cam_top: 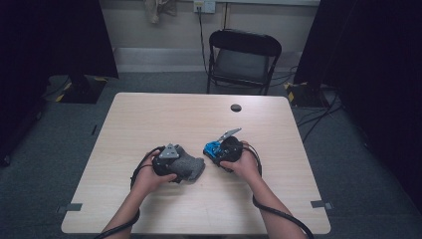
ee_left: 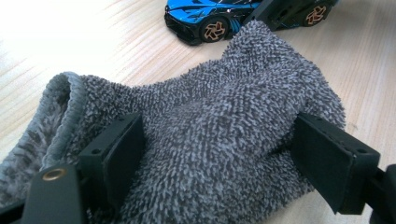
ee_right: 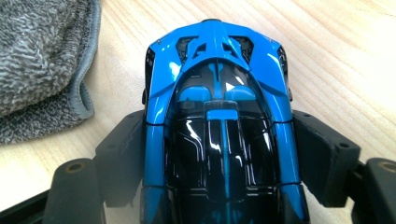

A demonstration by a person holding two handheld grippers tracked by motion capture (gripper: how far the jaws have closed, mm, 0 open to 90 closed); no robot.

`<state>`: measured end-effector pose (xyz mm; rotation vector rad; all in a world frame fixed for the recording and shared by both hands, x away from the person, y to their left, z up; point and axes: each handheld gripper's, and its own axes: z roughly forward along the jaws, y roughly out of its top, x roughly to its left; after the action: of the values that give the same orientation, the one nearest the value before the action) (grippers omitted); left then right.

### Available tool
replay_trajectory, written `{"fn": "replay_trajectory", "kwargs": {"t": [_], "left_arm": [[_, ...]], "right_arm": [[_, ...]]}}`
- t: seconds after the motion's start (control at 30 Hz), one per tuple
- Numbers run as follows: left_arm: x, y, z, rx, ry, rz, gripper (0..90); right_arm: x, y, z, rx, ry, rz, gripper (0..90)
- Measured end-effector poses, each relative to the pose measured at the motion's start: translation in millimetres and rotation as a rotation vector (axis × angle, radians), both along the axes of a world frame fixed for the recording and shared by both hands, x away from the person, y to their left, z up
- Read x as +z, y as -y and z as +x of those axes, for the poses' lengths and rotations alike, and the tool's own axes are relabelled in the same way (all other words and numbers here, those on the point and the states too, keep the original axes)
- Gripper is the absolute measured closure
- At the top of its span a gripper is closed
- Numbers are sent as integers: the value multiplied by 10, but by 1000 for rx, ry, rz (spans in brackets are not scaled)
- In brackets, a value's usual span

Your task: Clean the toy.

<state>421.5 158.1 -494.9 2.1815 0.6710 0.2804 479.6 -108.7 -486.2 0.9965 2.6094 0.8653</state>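
Between the jaws of the left gripper (ee_left: 219, 158) bunches a grey cloth (ee_left: 224, 126) of looped, nubby terry — rough and matt, with a smoother stitched hem along its edge. The toy car (ee_right: 219, 140) clamped in the right gripper (ee_right: 219, 158) looks like hard plastic, its blue and black shell glossy enough to throw back white highlights. Both sets of jaws are dull black plastic, and beneath them lies the table (cam_top: 149, 119) — pale wood-grain, smooth with a faint sheen.

No readable text or labels anywhere
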Motion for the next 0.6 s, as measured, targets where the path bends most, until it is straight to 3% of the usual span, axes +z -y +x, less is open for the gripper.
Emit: {"fn": "replay_trajectory", "kwargs": {"t": [0.6], "left_arm": [[15, -1, 2, 2, 4, -10, 186]], "right_arm": [[-24, 4, -65, -52, 39, 23, 260]]}}
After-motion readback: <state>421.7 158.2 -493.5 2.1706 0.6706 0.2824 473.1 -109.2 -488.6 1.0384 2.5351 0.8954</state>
